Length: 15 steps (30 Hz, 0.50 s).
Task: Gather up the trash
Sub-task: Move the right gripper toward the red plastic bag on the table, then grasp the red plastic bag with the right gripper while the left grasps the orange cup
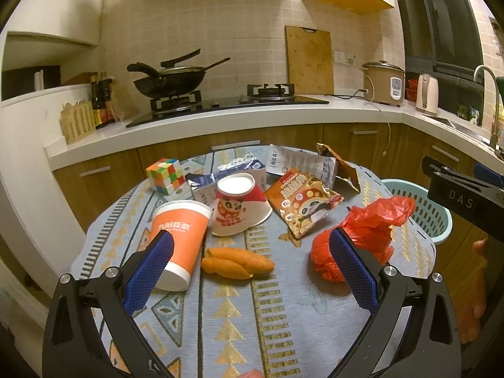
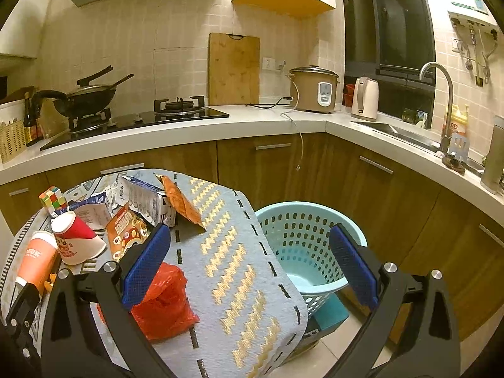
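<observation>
My left claw (image 1: 249,271) hangs spread wide and empty over the table (image 1: 283,330), the peel (image 1: 236,263) lying between its fingers; my right claw (image 2: 250,264) is spread and empty too, near the red bag (image 2: 163,302). I'd drop low, pinch the peel across its middle, then carry it to the empty basket (image 2: 302,239) beside the table.

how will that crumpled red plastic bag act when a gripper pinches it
The red plastic bag looks thin and crumpled, so it will probably squash flat between the pads rather than resist. It seems light, likely lifting easily but hanging floppy. Its glossy film may be slippery, so a shallow pinch might slide off.
</observation>
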Tool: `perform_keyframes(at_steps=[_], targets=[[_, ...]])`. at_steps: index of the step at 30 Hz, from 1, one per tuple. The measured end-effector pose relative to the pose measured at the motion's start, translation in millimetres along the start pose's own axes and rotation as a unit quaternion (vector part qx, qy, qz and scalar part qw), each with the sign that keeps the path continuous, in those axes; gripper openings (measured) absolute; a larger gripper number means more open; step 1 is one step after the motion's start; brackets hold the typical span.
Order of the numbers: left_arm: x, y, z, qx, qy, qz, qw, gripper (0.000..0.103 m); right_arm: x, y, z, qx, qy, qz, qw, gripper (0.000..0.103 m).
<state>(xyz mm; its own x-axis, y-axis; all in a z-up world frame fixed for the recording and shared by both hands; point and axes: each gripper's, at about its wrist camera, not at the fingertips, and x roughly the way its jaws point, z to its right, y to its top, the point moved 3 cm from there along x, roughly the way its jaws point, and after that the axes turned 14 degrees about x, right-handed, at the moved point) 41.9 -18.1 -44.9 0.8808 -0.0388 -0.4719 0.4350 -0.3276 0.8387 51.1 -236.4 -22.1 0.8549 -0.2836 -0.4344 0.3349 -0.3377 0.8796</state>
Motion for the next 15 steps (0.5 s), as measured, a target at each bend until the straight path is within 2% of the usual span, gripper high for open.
perform_keyframes(at_steps=[5, 7, 9, 12, 15], targets=[[3.4, -1.7, -2.3, -0.004, -0.002, -0.003, 1.0, 0.096, 0.3, -2.2, -1.4, -0.003, 0.003, -0.001, 1.0, 0.096], [5.9, -3.3, -4.7, -0.009, -0.015, -0.005, 0.9998, 0.096, 1.8, -3.6, -2.3, -0.005, 0.003, -0.004, 1.0, 0.094], [8.1, -6.8, -10.2, -0.019, -0.031, -0.004, 0.9993, 0.096, 3.4, -5.0, -3.5, -0.008, 0.006, -0.008, 1.0, 0.088], [11.6, -12.7, -26.7, -0.034, -0.025, -0.004, 0.9991, 0.096, 6.5, -8.9, -6.9, -0.019, 0.012, -0.015, 1.0, 0.077], [18.0, -20.2, -53.3, -0.056, -0.015, -0.012, 0.9983, 0.096, 11.3, -14.3, -11.8, -0.028, 0.025, -0.028, 0.999, 0.058]])
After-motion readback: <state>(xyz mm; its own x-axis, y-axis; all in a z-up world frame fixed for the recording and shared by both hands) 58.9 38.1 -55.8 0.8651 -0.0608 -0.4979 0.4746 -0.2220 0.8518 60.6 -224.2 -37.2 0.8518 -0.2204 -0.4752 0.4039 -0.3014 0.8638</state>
